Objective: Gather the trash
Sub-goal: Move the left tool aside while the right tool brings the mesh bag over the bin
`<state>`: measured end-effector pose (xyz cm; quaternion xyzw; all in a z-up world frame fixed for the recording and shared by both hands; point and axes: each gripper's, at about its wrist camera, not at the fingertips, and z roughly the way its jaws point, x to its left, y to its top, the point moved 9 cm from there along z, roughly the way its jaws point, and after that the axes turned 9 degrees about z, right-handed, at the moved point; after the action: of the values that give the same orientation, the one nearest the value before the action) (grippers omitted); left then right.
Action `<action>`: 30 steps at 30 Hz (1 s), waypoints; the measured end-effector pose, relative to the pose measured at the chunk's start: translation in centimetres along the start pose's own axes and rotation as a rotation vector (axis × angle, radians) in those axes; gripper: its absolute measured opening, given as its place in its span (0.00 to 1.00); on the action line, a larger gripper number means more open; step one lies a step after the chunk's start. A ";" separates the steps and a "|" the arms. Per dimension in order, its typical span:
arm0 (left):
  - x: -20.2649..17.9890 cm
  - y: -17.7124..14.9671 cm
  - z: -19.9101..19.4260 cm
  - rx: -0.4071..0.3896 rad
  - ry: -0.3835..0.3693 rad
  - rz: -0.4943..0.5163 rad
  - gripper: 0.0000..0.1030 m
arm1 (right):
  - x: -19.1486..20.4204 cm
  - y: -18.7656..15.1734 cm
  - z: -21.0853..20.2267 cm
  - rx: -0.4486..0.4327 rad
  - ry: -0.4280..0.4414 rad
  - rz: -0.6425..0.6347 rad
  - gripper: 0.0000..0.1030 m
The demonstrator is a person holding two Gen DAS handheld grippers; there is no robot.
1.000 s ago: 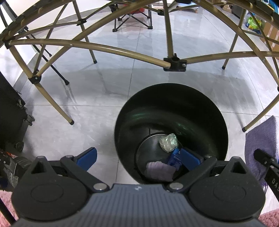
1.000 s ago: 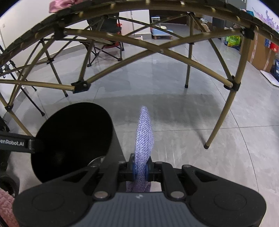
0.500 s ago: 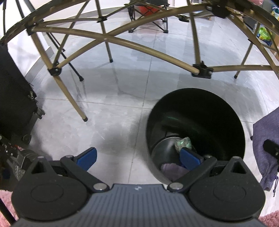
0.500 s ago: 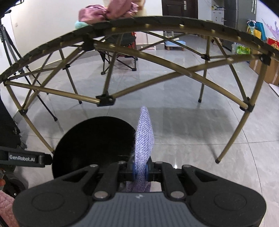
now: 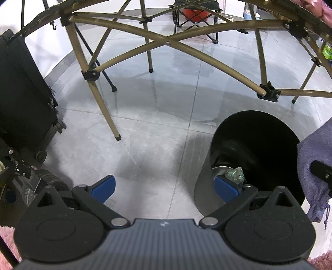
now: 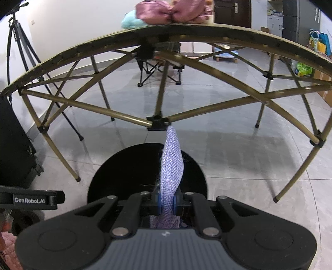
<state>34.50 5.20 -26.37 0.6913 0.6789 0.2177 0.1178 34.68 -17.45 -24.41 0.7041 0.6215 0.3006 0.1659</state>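
A black round trash bin (image 5: 255, 133) stands on the grey tile floor, also in the right wrist view (image 6: 124, 166). A crumpled greenish wrapper (image 5: 235, 174) lies inside it. My left gripper (image 5: 164, 187) is open and empty, with its right finger over the bin's left rim. My right gripper (image 6: 167, 204) is shut on a purple knitted cloth (image 6: 171, 166), held above the bin's opening. The cloth also hangs at the right edge of the left wrist view (image 5: 315, 166).
A folding table's tan metal legs and braces (image 5: 99, 99) cross above and behind the bin. Pink and teal fabrics (image 6: 166, 12) lie on the table top. A black wheeled case (image 5: 22, 99) stands at left. A tripod (image 6: 18, 41) and folding chair (image 6: 159, 68) stand farther back.
My left gripper has moved left, off the bin, so the bin sits at its right. My right gripper, still holding the cloth, has moved over the bin's opening.
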 end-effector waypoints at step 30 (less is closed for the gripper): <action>5.2 -0.9 1.8 0.050 0.018 -0.100 1.00 | 5.8 -1.2 7.5 0.161 0.003 -0.002 0.10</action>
<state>34.40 10.63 -27.62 0.6572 0.7189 0.2007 0.1049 38.73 -10.51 -29.65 0.7141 0.6446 0.2507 0.1080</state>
